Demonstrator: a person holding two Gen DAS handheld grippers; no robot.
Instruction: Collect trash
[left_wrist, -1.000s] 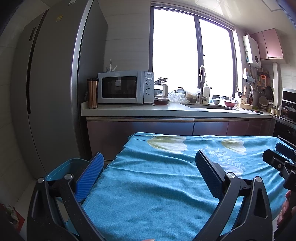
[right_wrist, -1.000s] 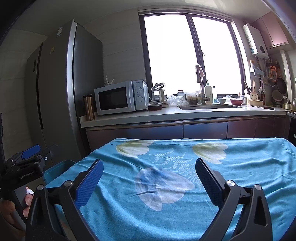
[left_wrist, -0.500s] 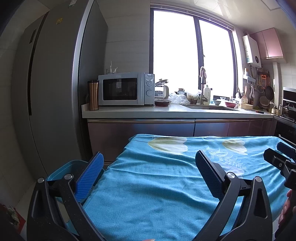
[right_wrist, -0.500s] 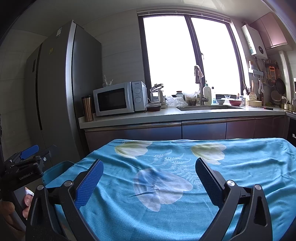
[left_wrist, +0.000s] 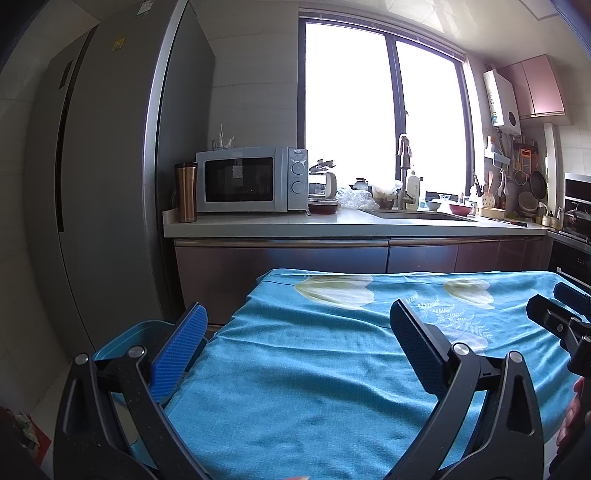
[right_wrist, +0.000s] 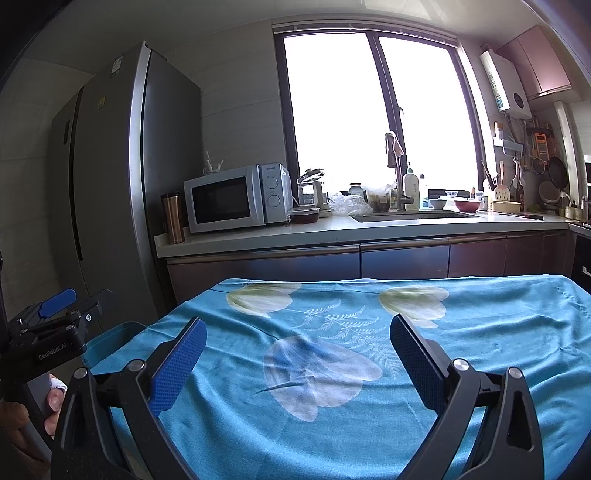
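Kitchen background holds a grey refrigerator (left_wrist: 110, 184), then a counter (left_wrist: 332, 223) carrying a microwave (left_wrist: 251, 180). Nearer, the table (right_wrist: 480, 332) wears a blue floral cloth, with a blue bin (left_wrist: 136, 338) just beside its left edge. Left tool (left_wrist: 295, 338) and right tool (right_wrist: 297, 350) hover above the cloth, both released and grasping nothing.

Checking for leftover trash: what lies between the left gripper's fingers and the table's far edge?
Only bare blue tablecloth ahead of the open left gripper, per the left wrist view.
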